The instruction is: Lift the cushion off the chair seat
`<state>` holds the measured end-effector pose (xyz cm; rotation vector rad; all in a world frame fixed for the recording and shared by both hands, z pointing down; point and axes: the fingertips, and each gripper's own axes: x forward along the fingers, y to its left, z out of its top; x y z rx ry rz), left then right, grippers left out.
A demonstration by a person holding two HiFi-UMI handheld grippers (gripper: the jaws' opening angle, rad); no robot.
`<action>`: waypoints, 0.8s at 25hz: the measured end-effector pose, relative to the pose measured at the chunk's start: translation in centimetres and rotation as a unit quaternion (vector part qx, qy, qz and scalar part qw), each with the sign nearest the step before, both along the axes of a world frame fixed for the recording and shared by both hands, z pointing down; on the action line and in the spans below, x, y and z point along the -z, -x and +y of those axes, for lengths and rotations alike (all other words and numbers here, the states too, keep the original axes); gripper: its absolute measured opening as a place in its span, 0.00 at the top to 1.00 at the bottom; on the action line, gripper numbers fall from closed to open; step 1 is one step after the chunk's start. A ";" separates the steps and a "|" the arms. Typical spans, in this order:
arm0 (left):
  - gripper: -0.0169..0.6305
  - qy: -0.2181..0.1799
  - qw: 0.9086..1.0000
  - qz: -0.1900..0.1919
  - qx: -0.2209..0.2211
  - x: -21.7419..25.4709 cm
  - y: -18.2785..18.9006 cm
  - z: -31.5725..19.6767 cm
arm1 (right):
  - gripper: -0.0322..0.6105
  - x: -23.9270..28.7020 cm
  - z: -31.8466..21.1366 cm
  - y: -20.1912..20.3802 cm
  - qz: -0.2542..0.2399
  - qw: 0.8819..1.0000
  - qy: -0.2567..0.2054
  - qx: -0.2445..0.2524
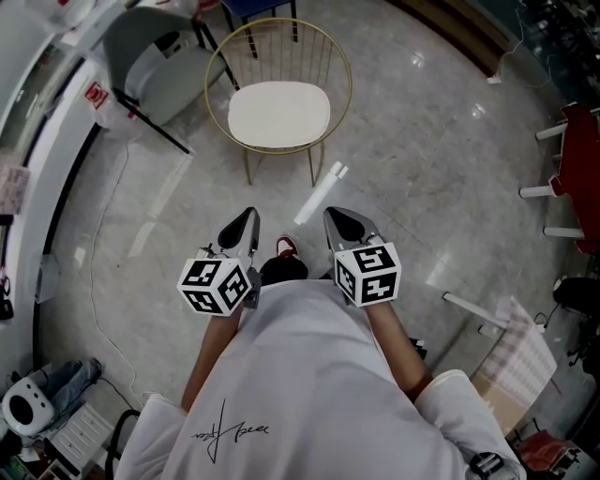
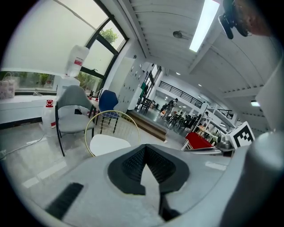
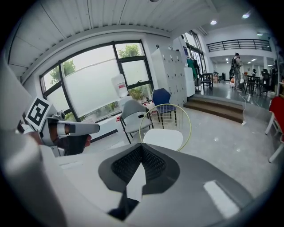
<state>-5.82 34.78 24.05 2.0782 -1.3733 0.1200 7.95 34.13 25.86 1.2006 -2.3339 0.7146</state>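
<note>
A white cushion [image 1: 279, 112] lies on the seat of a round gold wire chair [image 1: 343, 67] ahead of me on the stone floor. It also shows as the cushion [image 2: 108, 144] in the left gripper view and the cushion [image 3: 163, 138] in the right gripper view. My left gripper [image 1: 246, 225] and right gripper [image 1: 339, 223] are held side by side in front of my body, well short of the chair and pointing toward it. Both are shut with nothing between the jaws, as the left gripper [image 2: 144, 150] and right gripper [image 3: 141, 148] show close up.
A grey shell chair [image 1: 155, 52] stands left of the gold one, with a blue chair [image 1: 258, 7] behind. A white tube [image 1: 319, 194] lies on the floor between me and the chair. Red furniture [image 1: 579, 169] stands at the right, and a white counter [image 1: 37, 103] runs along the left.
</note>
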 end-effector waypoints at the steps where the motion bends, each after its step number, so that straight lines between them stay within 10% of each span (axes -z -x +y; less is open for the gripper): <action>1: 0.97 -0.002 1.000 0.001 -0.001 0.1 0.7 -0.5 | 0.94 0.1 -0.5 0.7 0.000 1.000 -0.002 -0.001; 20: 0.97 0.007 0.999 0.029 0.021 -0.2 7.4 -4.0 | 0.94 0.4 -6.0 6.4 0.021 1.000 -0.004 -0.002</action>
